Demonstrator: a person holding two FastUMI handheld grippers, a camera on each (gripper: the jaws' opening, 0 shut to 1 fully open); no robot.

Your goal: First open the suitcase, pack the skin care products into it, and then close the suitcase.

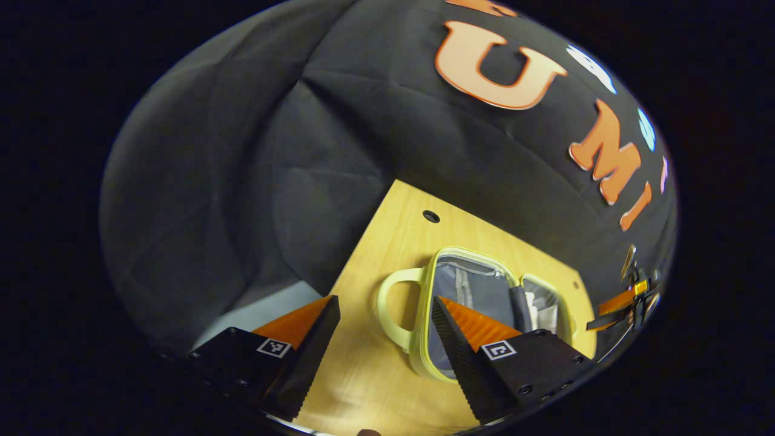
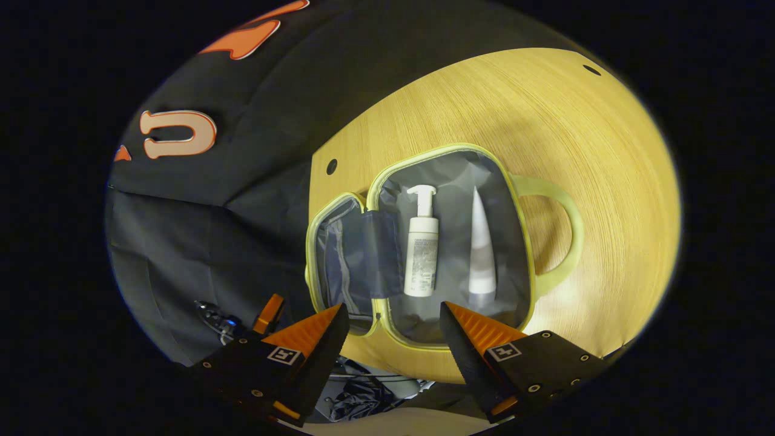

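The pale green suitcase [image 2: 548, 242] lay open on the wooden table [image 2: 605, 151], just ahead of the right tongs [image 2: 393, 318], whose jaws stood wide apart and empty. Inside lay a white pump bottle [image 2: 421, 248] and a white tube [image 2: 482, 248], side by side, apart. The left tongs [image 1: 384, 309], also wide open and empty, hovered beside the case's handle [image 1: 393, 303]; something white, perhaps those products, showed dimly inside.
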